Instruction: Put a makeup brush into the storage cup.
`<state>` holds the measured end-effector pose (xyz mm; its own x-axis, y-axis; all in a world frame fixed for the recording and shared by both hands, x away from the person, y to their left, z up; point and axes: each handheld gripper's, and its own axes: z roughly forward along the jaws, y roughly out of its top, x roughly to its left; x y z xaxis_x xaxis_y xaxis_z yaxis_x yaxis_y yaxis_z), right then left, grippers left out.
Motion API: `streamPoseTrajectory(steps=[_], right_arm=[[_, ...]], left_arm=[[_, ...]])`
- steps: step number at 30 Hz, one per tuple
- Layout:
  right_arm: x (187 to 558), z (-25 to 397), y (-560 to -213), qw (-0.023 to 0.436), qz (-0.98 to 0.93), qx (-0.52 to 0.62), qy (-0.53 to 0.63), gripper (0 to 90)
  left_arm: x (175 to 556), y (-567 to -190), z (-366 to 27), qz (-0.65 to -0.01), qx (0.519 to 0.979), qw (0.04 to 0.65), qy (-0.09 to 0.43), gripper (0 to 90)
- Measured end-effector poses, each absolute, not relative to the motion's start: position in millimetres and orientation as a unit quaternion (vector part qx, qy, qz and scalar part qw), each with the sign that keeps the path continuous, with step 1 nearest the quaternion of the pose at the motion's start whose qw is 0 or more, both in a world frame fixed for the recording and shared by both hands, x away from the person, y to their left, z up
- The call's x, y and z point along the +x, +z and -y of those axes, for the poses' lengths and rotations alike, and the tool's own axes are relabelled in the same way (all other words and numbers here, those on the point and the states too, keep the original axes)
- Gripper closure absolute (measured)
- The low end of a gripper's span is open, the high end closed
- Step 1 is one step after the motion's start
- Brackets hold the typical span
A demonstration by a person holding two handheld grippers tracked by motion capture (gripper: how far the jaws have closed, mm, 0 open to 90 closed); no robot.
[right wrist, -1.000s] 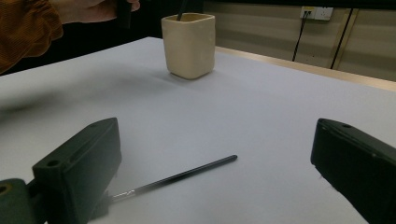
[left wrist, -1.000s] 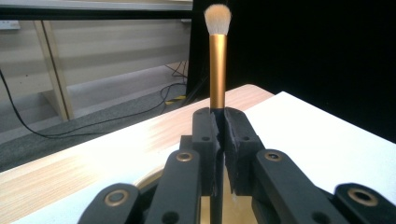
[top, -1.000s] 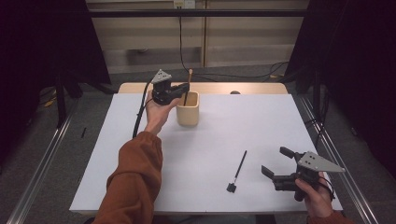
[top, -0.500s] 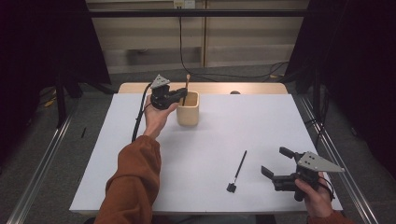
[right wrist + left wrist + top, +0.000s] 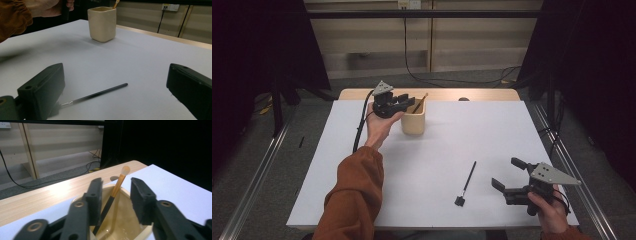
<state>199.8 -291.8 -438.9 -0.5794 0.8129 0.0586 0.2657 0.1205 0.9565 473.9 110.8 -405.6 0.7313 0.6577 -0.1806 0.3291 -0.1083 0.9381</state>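
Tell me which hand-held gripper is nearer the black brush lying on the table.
Right. The right hand-held gripper sits open just beside the black brush, while the left hand-held gripper is far off, over the cup.

No writing, label, brand, number or sign is showing legibly anywhere here; the surfaces I am looking at are all reading as plain and unmarked.

I see a white sheet [image 5: 432,150] covering the wooden table [image 5: 482,94], bare wood along 12 o'clock. A wall socket [image 5: 409,4] sits at 12, a black cable [image 5: 412,70] on the floor below it. There are black curtains [image 5: 592,60] at 3 and 9.
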Motion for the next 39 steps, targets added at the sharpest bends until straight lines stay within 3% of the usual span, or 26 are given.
streamPoseTrajectory(steps=[10,16,39], right_arm=[[200.2,291.9,-439.1,0.254,-0.705,0.383,0.541,1.1],[200.7,291.5,-439.3,0.253,-0.705,0.383,0.54,1.1],[200.4,291.9,-439.1,0.255,-0.705,0.383,0.54,1.1]], left_arm=[[468.5,-398.6,-113.0,-0.35,0.722,0.579,0.146,18.3],[464.1,-390.3,-118.5,-0.354,0.716,0.586,0.139,4.1],[429.0,-382.5,-139.6,-0.355,0.714,0.58,0.168,1.6]])
